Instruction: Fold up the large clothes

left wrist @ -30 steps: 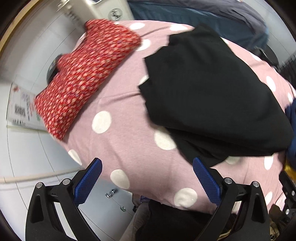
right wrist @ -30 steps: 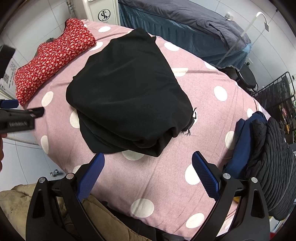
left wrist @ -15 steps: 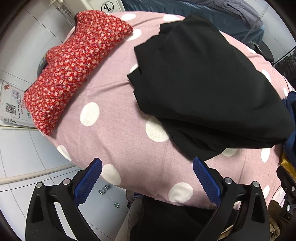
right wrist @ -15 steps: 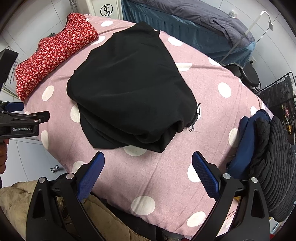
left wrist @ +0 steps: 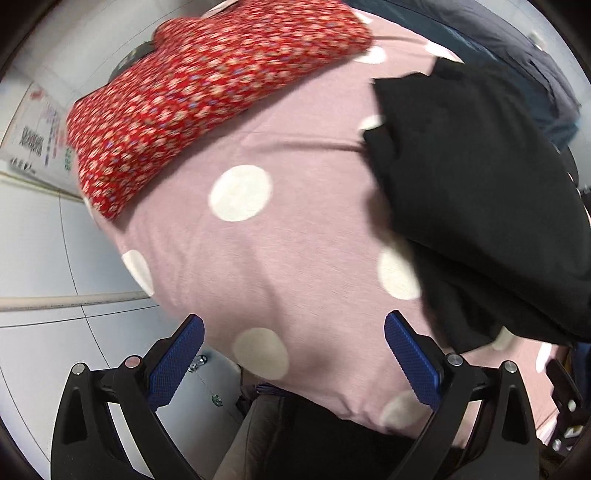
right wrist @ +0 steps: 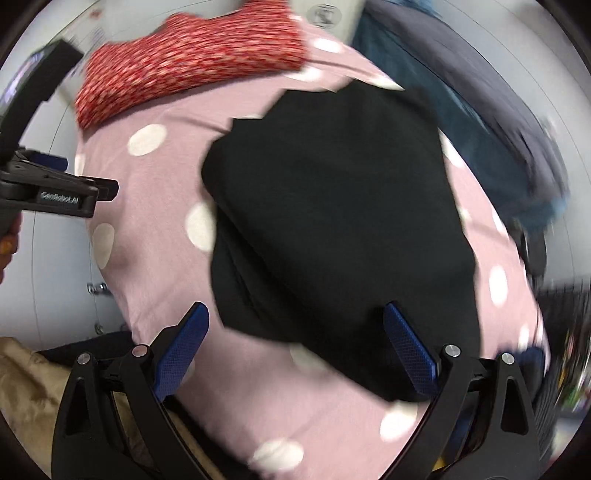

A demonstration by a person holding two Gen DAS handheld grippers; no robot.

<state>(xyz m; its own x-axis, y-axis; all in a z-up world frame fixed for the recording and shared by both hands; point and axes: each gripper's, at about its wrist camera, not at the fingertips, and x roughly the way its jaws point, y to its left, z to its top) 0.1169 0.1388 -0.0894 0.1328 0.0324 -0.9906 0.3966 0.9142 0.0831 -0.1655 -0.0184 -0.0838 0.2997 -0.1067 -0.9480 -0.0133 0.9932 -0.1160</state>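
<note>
A folded black garment [right wrist: 332,206] lies on the pink polka-dot cover [right wrist: 155,229]; it also shows at the right of the left wrist view [left wrist: 480,192]. A folded red floral garment [left wrist: 207,96] lies at the far left edge of the cover [left wrist: 280,229], and shows in the right wrist view [right wrist: 192,70]. My left gripper [left wrist: 293,354] is open and empty above the cover's near left edge. My right gripper [right wrist: 295,343] is open and empty, low over the black garment's near edge. The left gripper's side [right wrist: 62,197] shows in the right wrist view.
White tiled floor [left wrist: 40,258] lies left of the cover. A dark blue bed [right wrist: 498,122] stands behind the cover. A white unit with a logo [right wrist: 325,14] stands at the back. A paper sign [left wrist: 33,144] is at the far left. Tan cloth [right wrist: 29,398] is near left.
Both grippers have moved forward and lower, closer to the cover. The left view has swung left toward the red garment; the right gripper now hangs over the black garment's near edge. Jaws stay open.
</note>
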